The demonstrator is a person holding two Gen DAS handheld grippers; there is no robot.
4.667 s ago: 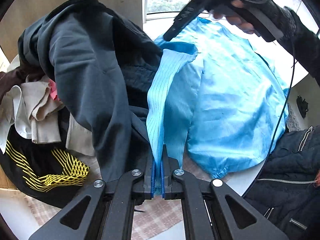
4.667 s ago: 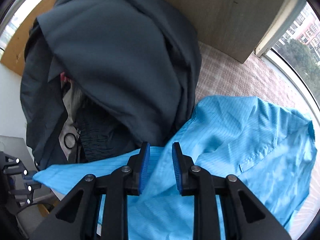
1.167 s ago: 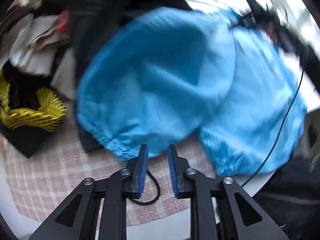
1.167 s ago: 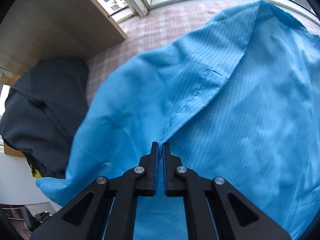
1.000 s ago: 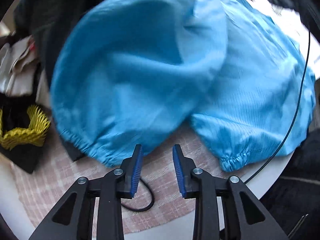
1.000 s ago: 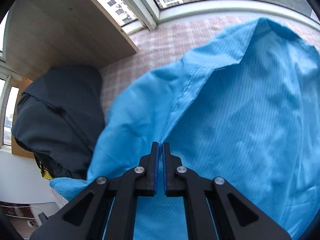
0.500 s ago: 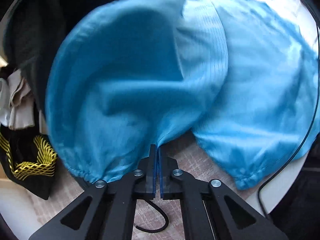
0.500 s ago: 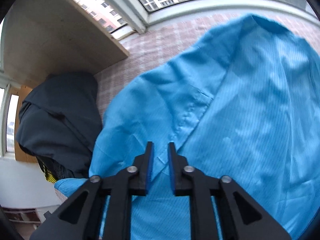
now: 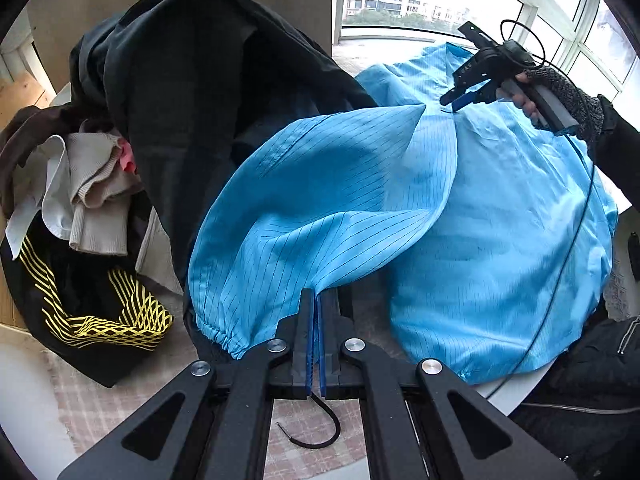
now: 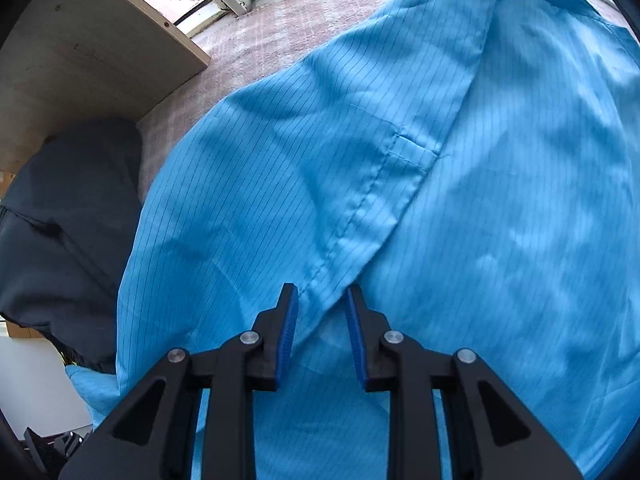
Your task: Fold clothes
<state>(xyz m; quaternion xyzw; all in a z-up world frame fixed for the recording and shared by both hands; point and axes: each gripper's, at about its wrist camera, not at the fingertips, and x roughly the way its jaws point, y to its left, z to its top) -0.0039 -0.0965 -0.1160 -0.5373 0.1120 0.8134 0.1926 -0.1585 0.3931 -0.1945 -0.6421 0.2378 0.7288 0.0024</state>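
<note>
A light blue pinstriped garment (image 9: pixel 500 220) lies spread over the round table. My left gripper (image 9: pixel 318 298) is shut on a fold of its sleeve (image 9: pixel 320 208) and holds that sleeve raised, the elastic cuff (image 9: pixel 218 338) hanging at the left. In the right wrist view the same garment (image 10: pixel 500 160) fills the frame. My right gripper (image 10: pixel 320 300) hovers close over a seamed fold; its jaws are opening and the fold lies loose between the pads. From the left wrist view the right gripper (image 9: pixel 454 101) is seen at the garment's far side, in a gloved hand (image 9: pixel 560 92).
A heap of dark jackets (image 9: pixel 200 100), beige and white clothes (image 9: pixel 92 188) and a black and yellow garment (image 9: pixel 100 316) crowds the table's left. A black cord (image 9: pixel 324 432) lies on the checked tablecloth (image 9: pixel 100 400). A wooden panel (image 10: pixel 80 48) and windows stand behind.
My left gripper shut on the blue sleeve's fold and lifted it. My right gripper let go of the seam, opened, and sank closer to the fabric.
</note>
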